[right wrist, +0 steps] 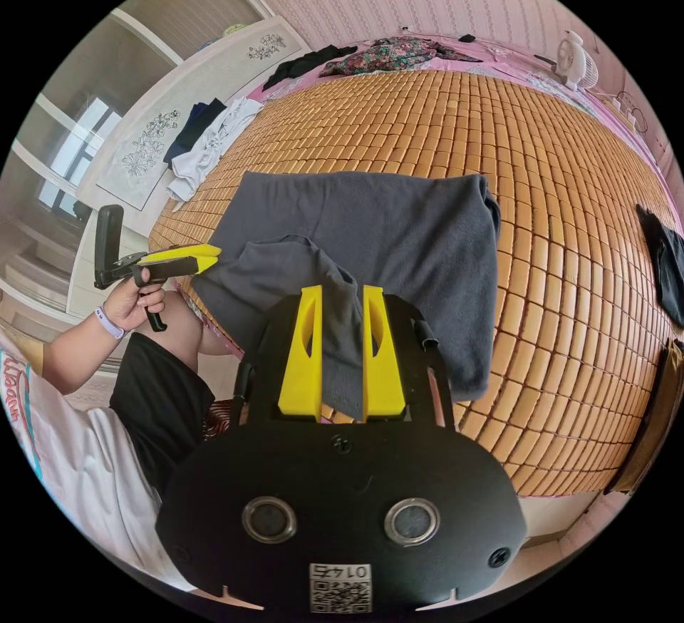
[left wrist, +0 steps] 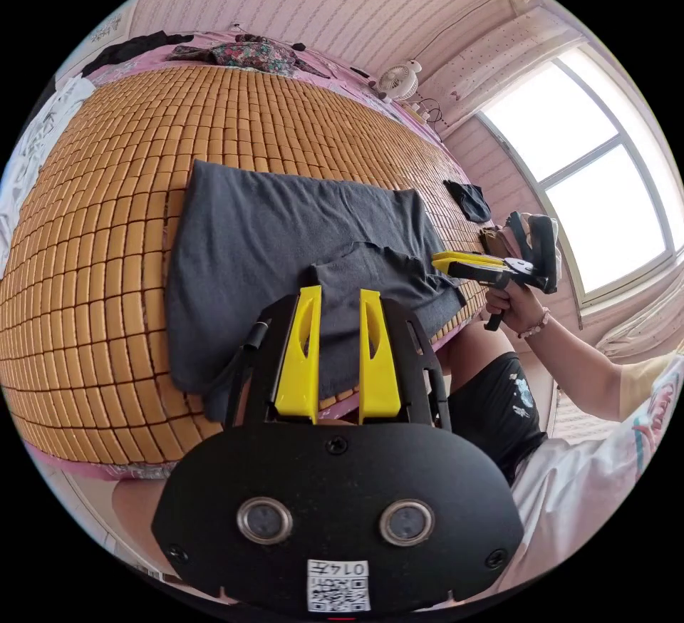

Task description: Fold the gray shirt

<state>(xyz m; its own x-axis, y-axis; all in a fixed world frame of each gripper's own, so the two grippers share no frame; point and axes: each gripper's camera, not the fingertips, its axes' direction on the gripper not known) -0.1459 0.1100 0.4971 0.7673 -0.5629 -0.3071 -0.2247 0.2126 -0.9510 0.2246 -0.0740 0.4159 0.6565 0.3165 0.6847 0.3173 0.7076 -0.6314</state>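
— Where's the gray shirt [left wrist: 285, 238]?

— Spread on the bamboo mat [left wrist: 92, 224], its near edge hanging off the bed's near side.

— Your hands?

— My left gripper [left wrist: 338, 309] hovers above the near hem, jaws parted, empty. My right hand [left wrist: 509, 299], wrist bent, holds the right gripper [left wrist: 445, 263] at the shirt's right corner, jaws nearly together; I cannot tell whether cloth is pinched.

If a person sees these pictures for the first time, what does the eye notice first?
First comes the gray shirt, spread on the orange bamboo mat that covers the bed, with a sleeve folded over it. Next, the yellow fingers of the left gripper stand open above its near edge. The bright window glows behind the right gripper.
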